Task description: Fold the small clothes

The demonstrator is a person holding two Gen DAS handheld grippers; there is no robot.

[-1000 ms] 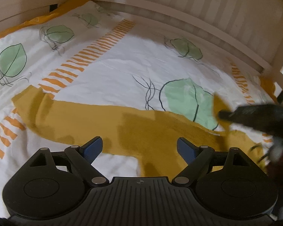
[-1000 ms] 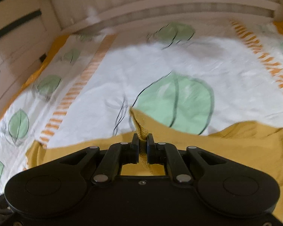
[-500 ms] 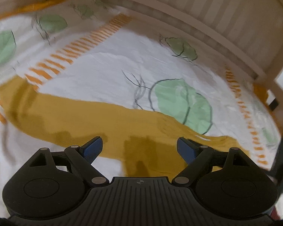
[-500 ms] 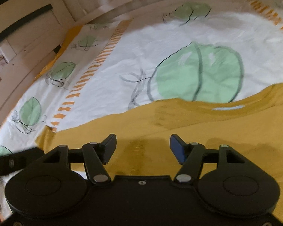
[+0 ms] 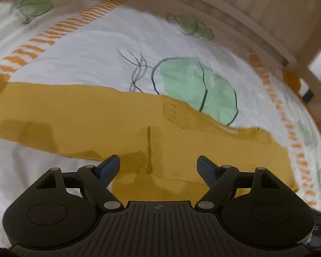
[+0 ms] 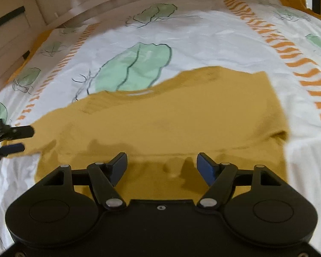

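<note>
A small mustard-yellow garment (image 5: 109, 117) lies spread flat on the bed; it also shows in the right wrist view (image 6: 182, 115). A sleeve runs off to the left in the left wrist view. My left gripper (image 5: 158, 167) is open and empty, hovering just above the garment's near edge. My right gripper (image 6: 161, 167) is open and empty above the garment's near part. The left gripper's fingers (image 6: 12, 132) show at the left edge of the right wrist view, over the garment's left end.
The bed cover (image 5: 92, 49) is white with green leaf prints (image 6: 137, 66) and orange dashed stripes (image 6: 289, 51). A pale wooden slatted rail (image 5: 235, 6) runs around the far side of the bed.
My right gripper was shut on a raised fold of the garment; it has let go and opened, and the garment now lies flat. Both grippers have shifted over the cloth.
</note>
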